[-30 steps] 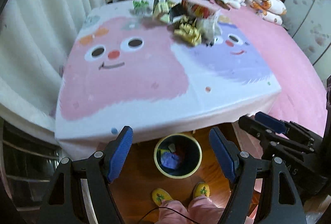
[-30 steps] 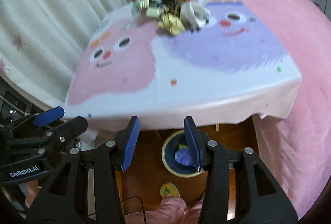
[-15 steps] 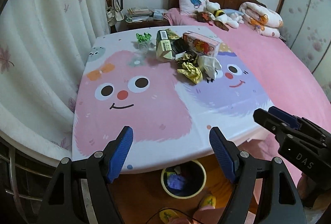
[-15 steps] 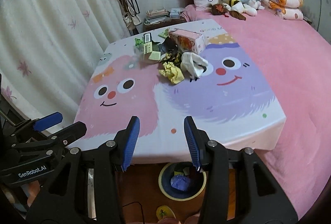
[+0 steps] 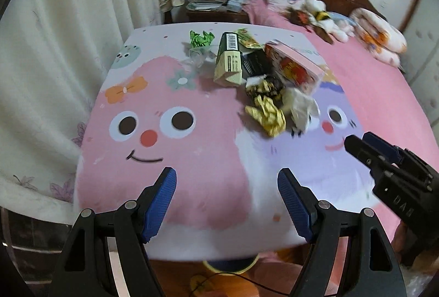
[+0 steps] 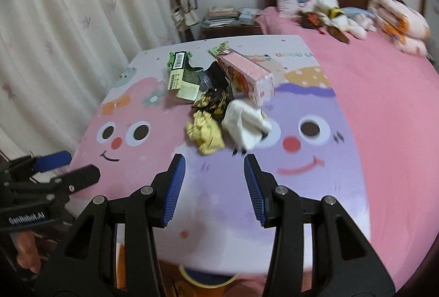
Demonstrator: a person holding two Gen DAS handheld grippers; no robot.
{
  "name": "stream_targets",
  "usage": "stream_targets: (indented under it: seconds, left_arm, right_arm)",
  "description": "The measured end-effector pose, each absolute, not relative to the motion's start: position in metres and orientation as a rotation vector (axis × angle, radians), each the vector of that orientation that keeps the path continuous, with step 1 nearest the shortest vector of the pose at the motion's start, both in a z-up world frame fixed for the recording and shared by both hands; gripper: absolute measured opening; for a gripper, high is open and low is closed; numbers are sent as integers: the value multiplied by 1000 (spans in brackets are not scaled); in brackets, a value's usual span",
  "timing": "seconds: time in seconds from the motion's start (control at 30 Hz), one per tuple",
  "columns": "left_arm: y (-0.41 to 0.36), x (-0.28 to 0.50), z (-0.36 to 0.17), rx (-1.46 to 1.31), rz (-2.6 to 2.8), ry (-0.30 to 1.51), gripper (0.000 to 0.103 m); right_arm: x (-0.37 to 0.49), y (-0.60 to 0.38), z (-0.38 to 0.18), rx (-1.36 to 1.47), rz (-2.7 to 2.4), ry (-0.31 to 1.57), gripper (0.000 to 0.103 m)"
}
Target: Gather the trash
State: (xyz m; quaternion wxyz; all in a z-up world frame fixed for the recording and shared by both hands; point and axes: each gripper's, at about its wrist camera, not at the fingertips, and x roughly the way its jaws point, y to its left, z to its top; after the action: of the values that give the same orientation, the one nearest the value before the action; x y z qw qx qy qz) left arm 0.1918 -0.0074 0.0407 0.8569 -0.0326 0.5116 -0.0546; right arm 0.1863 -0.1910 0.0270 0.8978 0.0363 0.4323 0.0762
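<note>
Over the table [image 5: 170, 176], left view: left gripper [image 5: 227, 199] is hovering, jaws wide apart, gripping nothing; trash [image 5: 263, 83] is lying well ahead. Right view: right gripper [image 6: 214, 184] is hovering, jaws parted, empty, near yellow wad [image 6: 206, 134]; bin [image 6: 204, 277] is peeking from under the table.

The counter [image 5: 164, 159] cloth shows a pink smiling face left, a purple one right. Far on it: crumpled yellow wrapper [image 5: 267, 115], white tissue [image 6: 244, 126], pink box [image 6: 247, 74].
</note>
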Motion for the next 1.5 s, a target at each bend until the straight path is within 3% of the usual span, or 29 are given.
stream_targets:
  seconds: [0.33, 0.7, 1.27, 1.37, 1.43, 1.5]
  left_arm:
    - [-51, 271, -7, -181, 29, 1191, 77]
    - [-59, 298, -31, -273, 119, 1237, 77]
    - [-87, 362, -97, -430, 79, 1379, 77]
    - [-90, 368, -106, -458, 69, 1377, 70]
    - [-93, 371, -108, -482, 37, 1370, 57]
    - [-99, 374, -109, -457, 28, 1376, 39]
  right_arm:
    - [290, -213, -35, -105, 348, 979, 41]
    - [319, -191, -83, -277, 437, 991, 41]
    - [339, -240, -87, -123, 446, 1030, 41]
    - [337, -239, -82, -136, 467, 1008, 41]
    - [336, -235, -81, -170, 475, 995, 45]
    - [334, -227, -80, -219, 469, 975, 54]
